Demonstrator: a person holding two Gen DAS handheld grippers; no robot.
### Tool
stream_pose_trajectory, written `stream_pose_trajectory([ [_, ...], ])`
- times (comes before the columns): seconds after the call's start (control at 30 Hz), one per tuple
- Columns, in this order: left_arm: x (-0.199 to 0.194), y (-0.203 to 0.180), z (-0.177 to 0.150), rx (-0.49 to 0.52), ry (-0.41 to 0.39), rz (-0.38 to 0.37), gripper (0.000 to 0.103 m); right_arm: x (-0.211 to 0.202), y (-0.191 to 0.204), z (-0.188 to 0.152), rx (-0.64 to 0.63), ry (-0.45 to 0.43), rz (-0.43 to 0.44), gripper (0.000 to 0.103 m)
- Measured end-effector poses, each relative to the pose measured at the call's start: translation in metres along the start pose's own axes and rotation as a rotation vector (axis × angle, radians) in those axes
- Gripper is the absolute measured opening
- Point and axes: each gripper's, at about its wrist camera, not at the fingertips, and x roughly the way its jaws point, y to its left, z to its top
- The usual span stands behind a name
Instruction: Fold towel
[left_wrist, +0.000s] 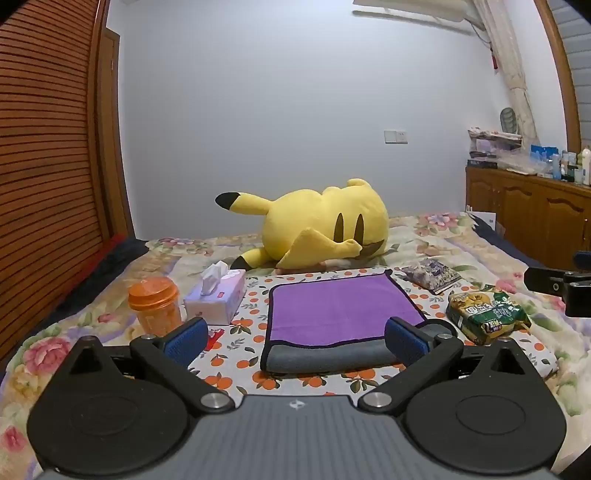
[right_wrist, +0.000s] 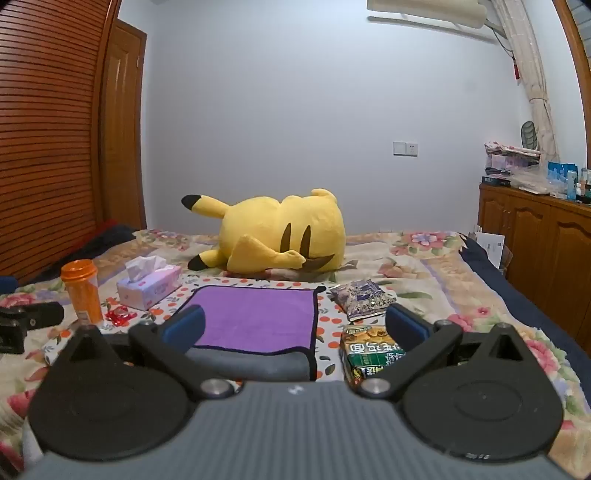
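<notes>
Left wrist view: folded towel (left_wrist: 343, 310) lies between spread claw (left_wrist: 295, 338) fingers.

Across the bottom of each frame, the left gripper (left_wrist: 295, 338) and right gripper (right_wrist: 294, 325) look alike: a ribbed grey centre body with a small pale emblem, two round black housings at the lower corners, and black linkage arms pinned by silver screws. The fingers (left_wrist: 186, 338) carry textured blue pads (right_wrist: 406, 326).
</notes>
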Motion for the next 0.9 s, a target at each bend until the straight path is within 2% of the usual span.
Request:
stream_pose_trajectory([
  [0.9, -0.0002, 0.0025, 0.0017, 0.003, -0.004, 0.005, 0.103, -0.0011, -0.0020, 0.0011, -0.001, -0.004, -0.001, 0.103],
])
